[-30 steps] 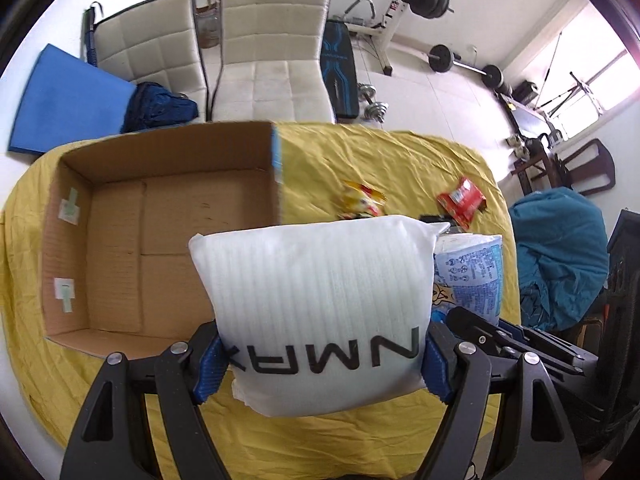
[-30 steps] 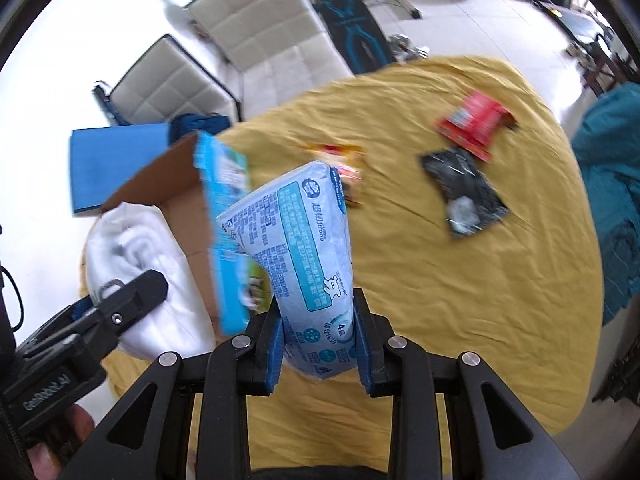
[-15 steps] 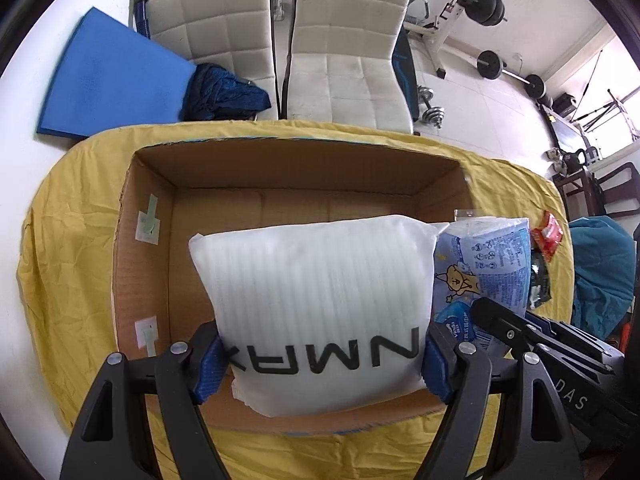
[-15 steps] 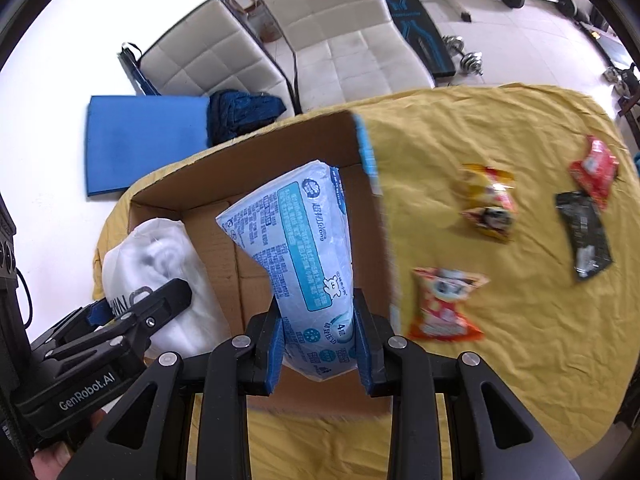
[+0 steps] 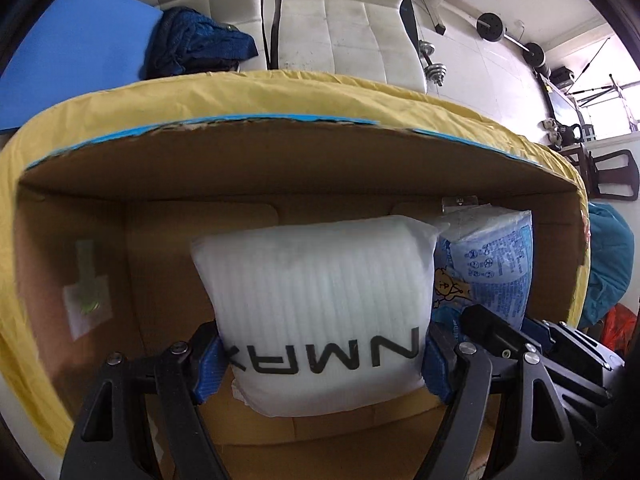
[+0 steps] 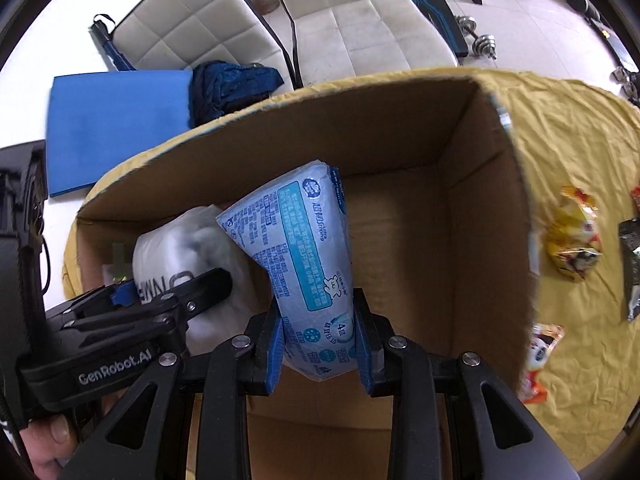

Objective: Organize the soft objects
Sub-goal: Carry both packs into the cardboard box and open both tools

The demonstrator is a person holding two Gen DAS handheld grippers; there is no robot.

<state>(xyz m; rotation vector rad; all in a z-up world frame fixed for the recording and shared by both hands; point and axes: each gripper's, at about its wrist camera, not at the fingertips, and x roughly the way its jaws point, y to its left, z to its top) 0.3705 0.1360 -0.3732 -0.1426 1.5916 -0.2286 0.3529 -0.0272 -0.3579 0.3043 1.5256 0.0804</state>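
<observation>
My left gripper (image 5: 320, 360) is shut on a white ribbed soft pack (image 5: 320, 300) printed with black letters and holds it inside the open cardboard box (image 5: 280, 160). My right gripper (image 6: 320, 340) is shut on a light blue tissue pack (image 6: 304, 256) and holds it inside the same box (image 6: 400, 152), just right of the white pack (image 6: 180, 252). The blue pack also shows in the left wrist view (image 5: 492, 264), beside the white pack. The left gripper also shows in the right wrist view (image 6: 172, 292).
The box sits on a table under a yellow cloth (image 6: 580, 128). Snack packets (image 6: 572, 236) and a dark packet (image 6: 632, 264) lie on the cloth right of the box. White chairs (image 6: 360, 20), a blue mat (image 6: 116, 128) and weights stand beyond.
Both grippers have moved forward and down from above the table, carrying their packs into the box. The box walls now surround both packs.
</observation>
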